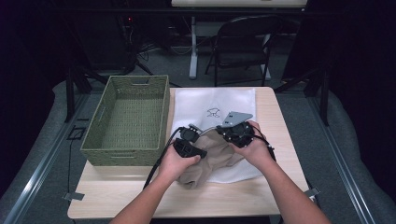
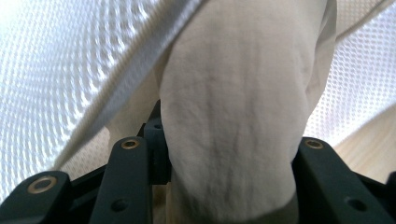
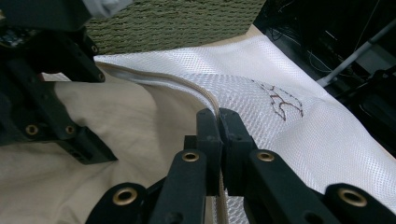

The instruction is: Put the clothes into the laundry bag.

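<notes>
On the wooden table, the white mesh bag lies by the far edge. Your left gripper squeezes the beige cloth at its mouth; your right gripper pinches the bag's rim.

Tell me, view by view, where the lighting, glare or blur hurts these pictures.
High view: the table is lit but the room behind is very dark. Left gripper view: the white mesh bag is overexposed at upper left, and the beige cloth sits so close it looks soft. Right gripper view: sharp on the mesh weave, dark at upper right.
</notes>
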